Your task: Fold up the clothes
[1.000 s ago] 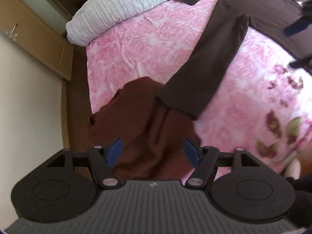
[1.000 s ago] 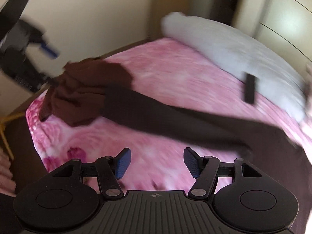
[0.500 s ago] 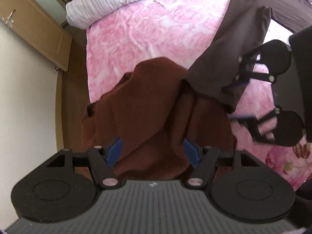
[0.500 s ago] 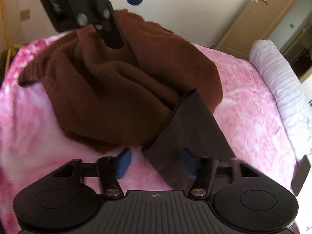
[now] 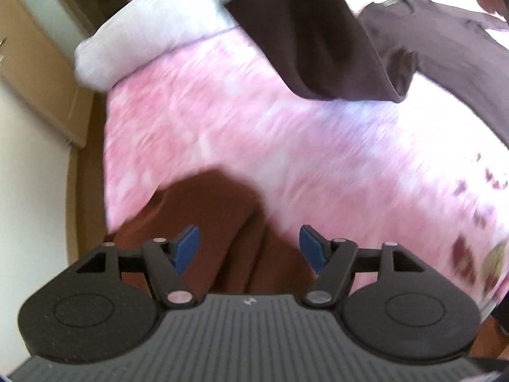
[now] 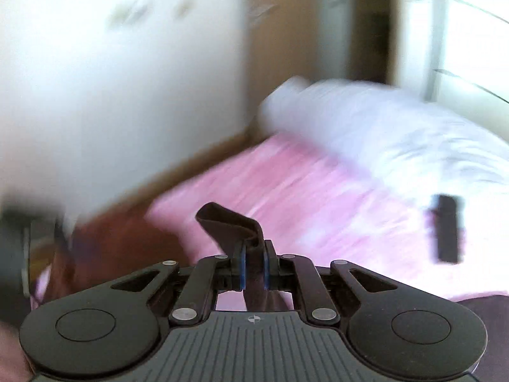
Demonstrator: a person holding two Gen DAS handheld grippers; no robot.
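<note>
Dark sleeve (image 6: 237, 222) cloth is now pinched by the right gripper (image 6: 254, 272), whose jaws have just closed, and appears lifted over the pink bed (image 5: 254, 133). Spread and empty, the left gripper (image 5: 248, 248) is held above the brown sweater (image 5: 216, 222).

I found no words, numbers or brand names that I could read anywhere in either view. The only sign was a small round crosshair mark (image 6: 254, 319) printed white on the ribbed grey body just behind my right fingers, and a like mark (image 5: 249, 300), blurred, on the same spot behind my left fingers. The dark flat slab (image 6: 448, 228) lying far right on the bed showed no lettering I could make out, and the faint smudges (image 6: 127, 16) on the far wall were too smeared to tell.
</note>
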